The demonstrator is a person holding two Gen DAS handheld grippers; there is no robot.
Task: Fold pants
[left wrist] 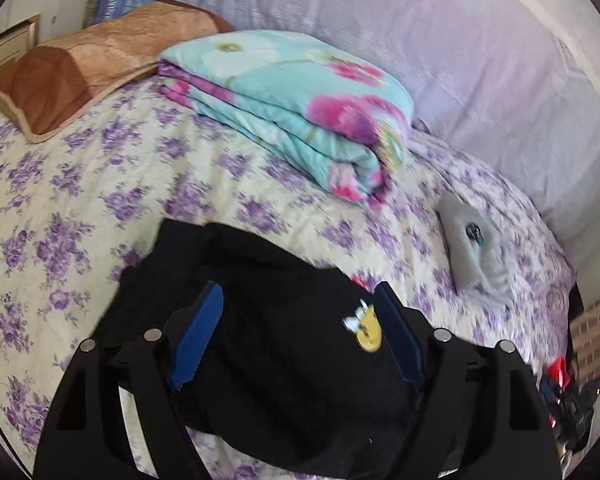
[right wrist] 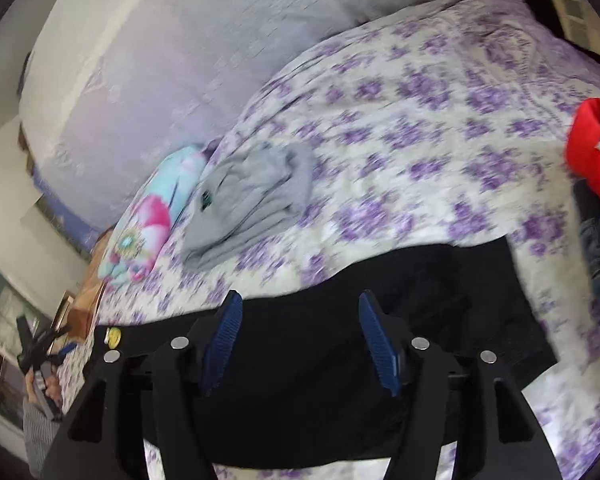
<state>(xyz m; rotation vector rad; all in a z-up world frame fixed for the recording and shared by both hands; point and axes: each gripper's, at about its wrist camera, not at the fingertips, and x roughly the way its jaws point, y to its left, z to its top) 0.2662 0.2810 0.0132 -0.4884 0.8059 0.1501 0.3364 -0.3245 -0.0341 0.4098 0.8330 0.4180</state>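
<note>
Black pants (left wrist: 284, 360) lie on the bed with the purple-flowered cover (left wrist: 80, 208). A yellow and white patch (left wrist: 366, 326) shows on them. My left gripper (left wrist: 300, 292) hovers over the pants with its blue-padded jaws wide apart and nothing between them. In the right wrist view the pants (right wrist: 308, 368) stretch across the bed below my right gripper (right wrist: 300, 300), which is also open and empty above the cloth. The yellow patch (right wrist: 113, 336) shows at the pants' left end, near the other gripper (right wrist: 40, 350).
A folded turquoise floral blanket (left wrist: 296, 108) and a brown pillow (left wrist: 80, 76) lie at the head of the bed. Folded grey clothing (left wrist: 474, 248) lies to the right, also visible in the right wrist view (right wrist: 252, 196). A red garment (right wrist: 594, 152) lies at the right edge.
</note>
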